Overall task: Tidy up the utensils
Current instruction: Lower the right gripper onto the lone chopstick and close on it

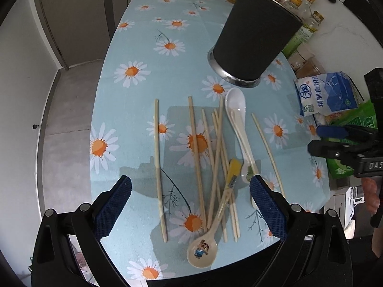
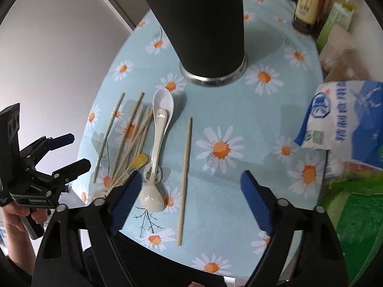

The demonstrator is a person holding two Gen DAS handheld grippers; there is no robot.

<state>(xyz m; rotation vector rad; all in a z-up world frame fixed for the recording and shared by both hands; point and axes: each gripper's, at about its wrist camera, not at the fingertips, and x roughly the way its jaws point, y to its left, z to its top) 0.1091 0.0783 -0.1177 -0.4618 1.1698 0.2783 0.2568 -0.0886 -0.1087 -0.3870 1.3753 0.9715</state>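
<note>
Chopsticks (image 1: 216, 157) and spoons (image 1: 235, 112) are lying scattered just in front of the black utensil holder (image 1: 253, 35), awaiting sorting. Both the left gripper (image 1: 190, 203) and right gripper (image 2: 189, 198) are hovering above them, jaws apart and empty, likely lining up a pick.

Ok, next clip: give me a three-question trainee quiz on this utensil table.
1. True or false: the dark holder stands upright beyond the utensils.
2. Which spoon shows a cartoon figure: a) white spoon b) beige spoon?
3. Fill in: one chopstick lies apart, between the open jaws of the ___ gripper.

Key: 1 true; 2 b; 3 right.
</note>
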